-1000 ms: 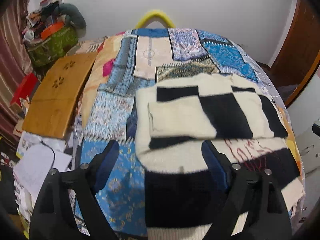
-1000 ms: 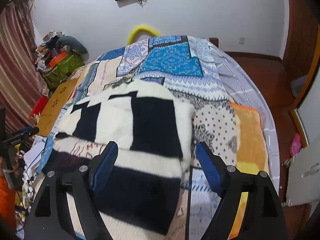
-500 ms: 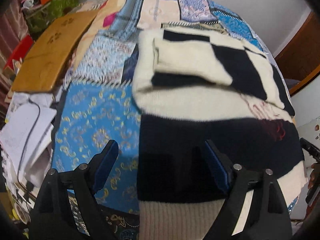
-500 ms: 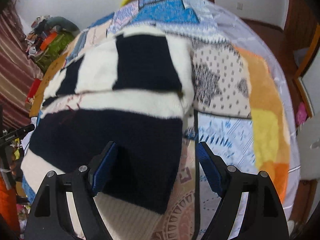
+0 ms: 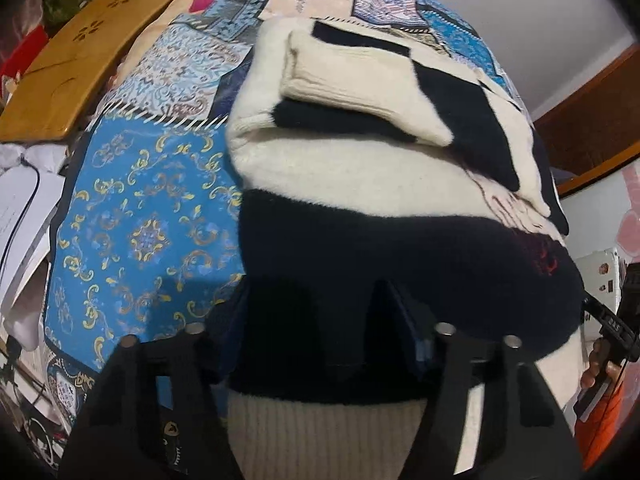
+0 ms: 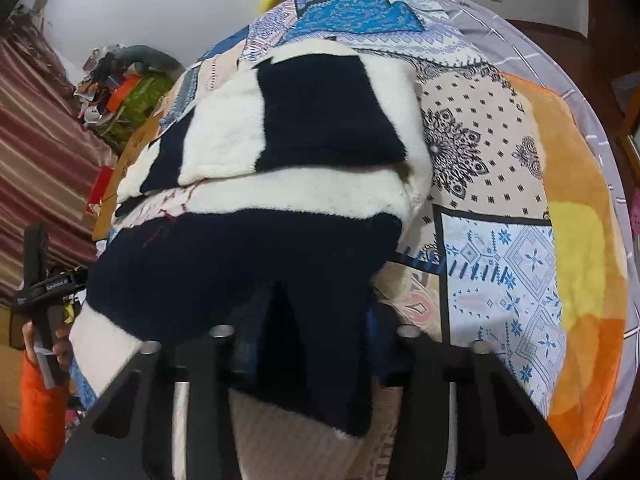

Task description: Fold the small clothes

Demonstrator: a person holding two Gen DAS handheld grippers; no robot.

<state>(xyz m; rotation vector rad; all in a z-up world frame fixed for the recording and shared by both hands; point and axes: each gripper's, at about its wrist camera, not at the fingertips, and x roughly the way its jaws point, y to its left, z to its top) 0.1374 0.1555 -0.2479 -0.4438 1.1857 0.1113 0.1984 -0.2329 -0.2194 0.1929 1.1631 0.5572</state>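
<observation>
Fluffy black-and-cream sweater (image 5: 360,176), sleeves folded in, left claw (image 5: 320,320) and right claw (image 6: 308,332) closing on hem.

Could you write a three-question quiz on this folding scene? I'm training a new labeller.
1. True or false: the sweater lies on a patchwork quilt.
2. Which band of the sweater sits between the left tongs? A) cream B) black C) red
3. Fill in: the right tongs are closing on the sweater's near ____ corner.

Key: 1 true; 2 B; 3 right.
</observation>
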